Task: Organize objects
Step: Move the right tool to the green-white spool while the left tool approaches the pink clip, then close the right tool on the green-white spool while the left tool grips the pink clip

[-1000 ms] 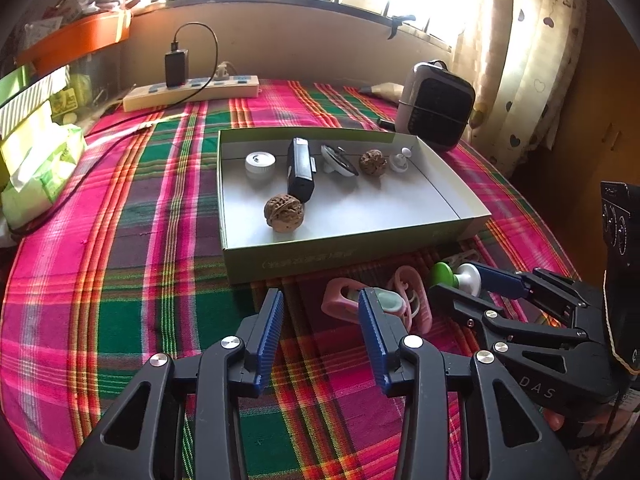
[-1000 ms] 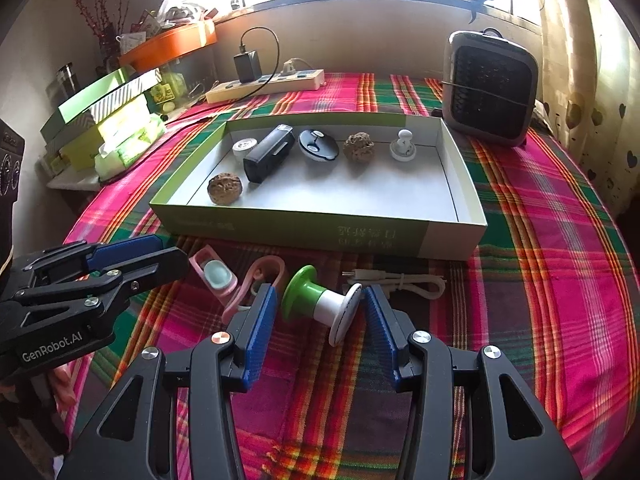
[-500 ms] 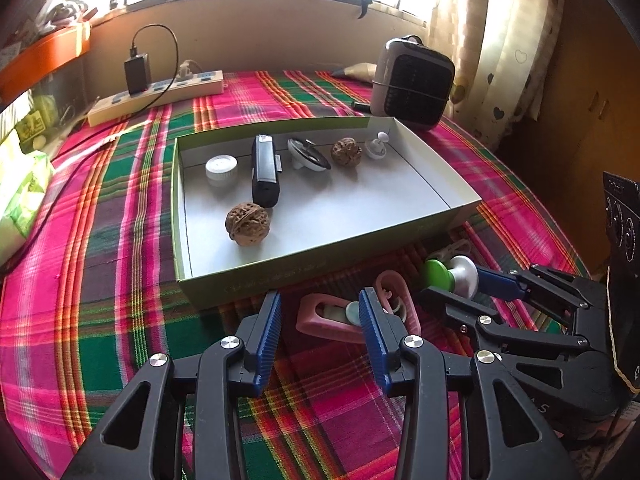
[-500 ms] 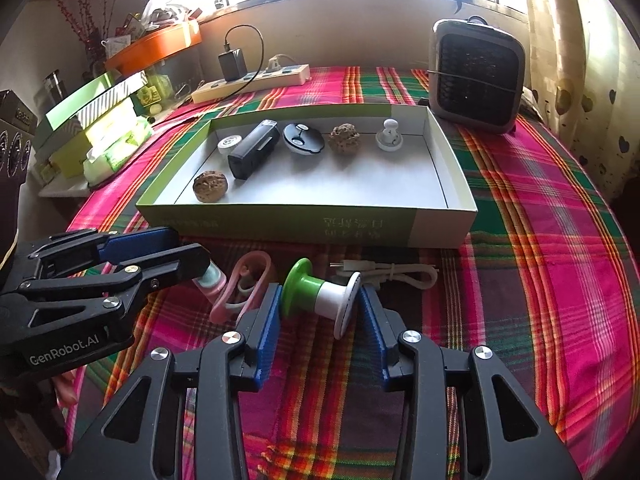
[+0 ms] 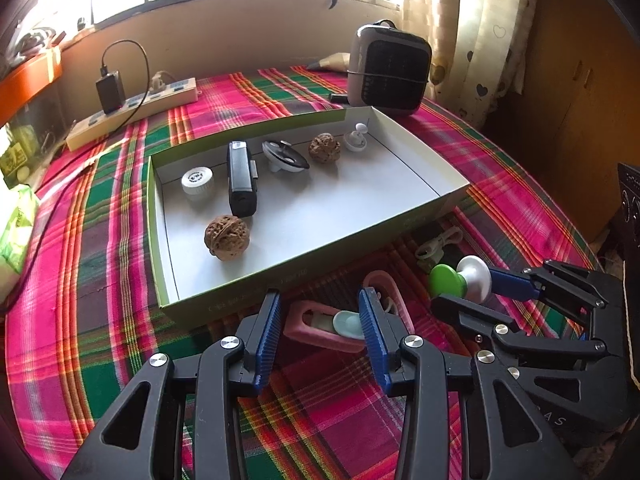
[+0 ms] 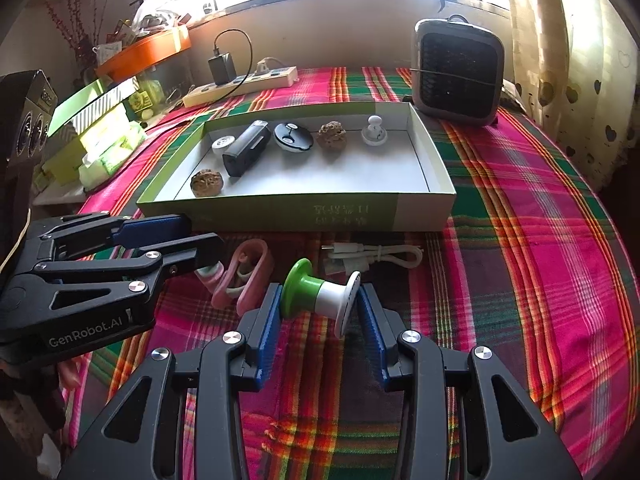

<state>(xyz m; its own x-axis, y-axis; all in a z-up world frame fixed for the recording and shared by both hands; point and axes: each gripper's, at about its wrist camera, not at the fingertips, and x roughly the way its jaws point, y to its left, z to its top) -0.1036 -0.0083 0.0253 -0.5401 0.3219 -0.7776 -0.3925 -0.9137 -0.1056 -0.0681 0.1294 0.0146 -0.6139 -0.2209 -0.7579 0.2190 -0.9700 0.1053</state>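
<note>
Two tools, two pickups beside the box (image 5: 288,276).
We clench left tool (image 5: 320,320) on the pink case (image 5: 316,330), right tool (image 6: 318,306) on the green-white spool (image 6: 320,294); next, lift both over the box wall.

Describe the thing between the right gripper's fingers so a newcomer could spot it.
Start at the shallow green box on the plaid tablecloth. In front of its near wall, a spool-shaped piece lies on its side between the right gripper pads. Unlike its pink neighbour, it's half green, half white.
</note>
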